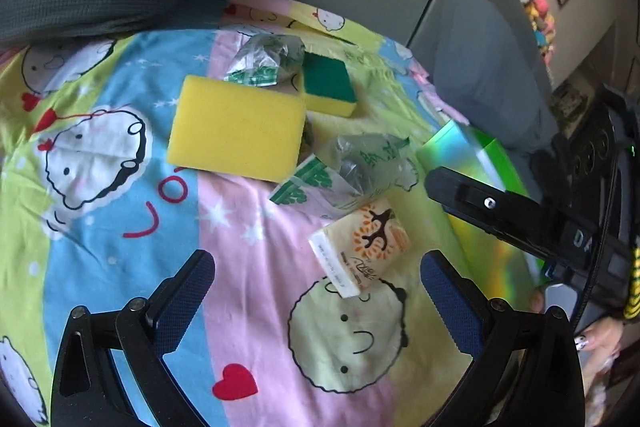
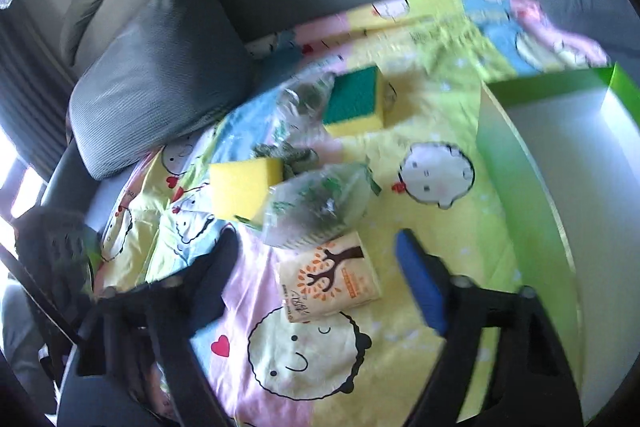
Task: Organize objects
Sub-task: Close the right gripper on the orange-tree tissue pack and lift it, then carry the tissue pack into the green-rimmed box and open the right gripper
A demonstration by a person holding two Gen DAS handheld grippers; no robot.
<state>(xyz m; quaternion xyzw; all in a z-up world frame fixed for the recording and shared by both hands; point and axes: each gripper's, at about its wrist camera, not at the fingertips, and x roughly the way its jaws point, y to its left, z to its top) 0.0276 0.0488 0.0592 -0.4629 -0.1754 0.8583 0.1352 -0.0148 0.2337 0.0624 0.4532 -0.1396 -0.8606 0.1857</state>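
On the cartoon-print sheet (image 1: 120,155) a tissue pack (image 1: 360,247) with a tree design lies between both grippers' fingers, touched by neither. At about 11 o'clock from it sits a yellow sponge (image 1: 236,131); a green-topped sponge (image 1: 328,83) lies farther, near 12 o'clock. Two crumpled clear bags (image 1: 360,167) lie beside the sponges. At 3 o'clock stands the green box (image 2: 560,131). The left gripper (image 1: 316,291) stands wide open and empty; the right gripper (image 2: 316,267) is partly open, holding nothing.

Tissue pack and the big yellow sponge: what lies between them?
A crumpled clear plastic bag with green print lies between the tissue pack and yellow sponge, seen in both wrist views.
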